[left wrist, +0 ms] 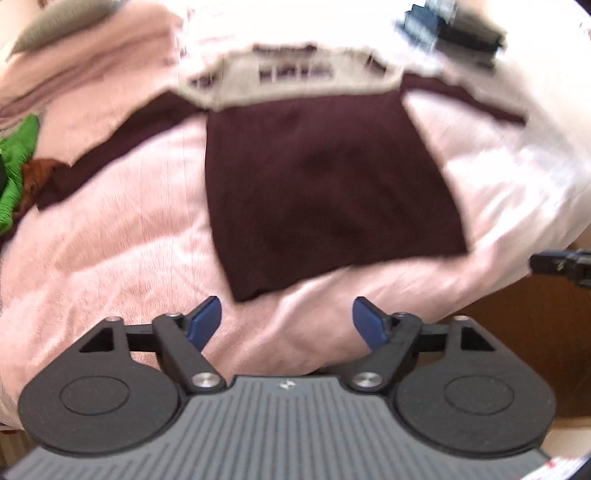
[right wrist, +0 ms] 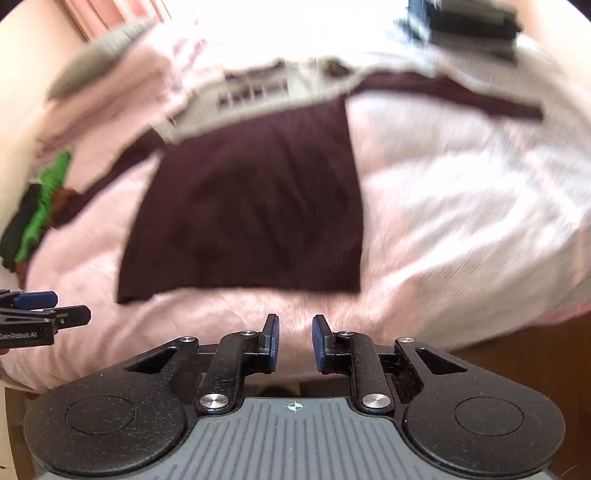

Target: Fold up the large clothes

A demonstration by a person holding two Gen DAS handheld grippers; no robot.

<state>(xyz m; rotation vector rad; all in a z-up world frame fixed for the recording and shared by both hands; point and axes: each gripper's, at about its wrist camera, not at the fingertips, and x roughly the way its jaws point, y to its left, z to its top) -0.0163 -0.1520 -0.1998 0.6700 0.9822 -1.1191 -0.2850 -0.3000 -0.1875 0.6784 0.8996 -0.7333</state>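
1. Maroon knit, ribbed, with a pale grey yoke: the sweater [left wrist: 325, 177] lies flat on the pink bedspread [left wrist: 122, 258], roughly in the middle of the bed.
2. Its long axis runs away from the two grippers: the hem is at the near edge of the bed, and the grey yoke [left wrist: 295, 81] with its dark pattern points to the far side.
3. The sleeves spread sideways from the shoulders, the left sleeve [left wrist: 110, 147] slanting down towards the bed's left edge, the right sleeve [right wrist: 461, 96] reaching out to the right.
4. The left gripper [left wrist: 287, 325] hovers just short of the hem, blue pads set wide apart with nothing between them.
5. The right gripper [right wrist: 294, 341] hangs over the near edge of the bedspread, apart from the hem, its pads drawn close with a narrow gap and no cloth in it.
6. A green garment [left wrist: 16, 166] and something brown sit bunched at the left side of the bed; a dark stack [right wrist: 469, 22] rests at the far right corner.
7. Both views are blurred, so finer detail is lost.
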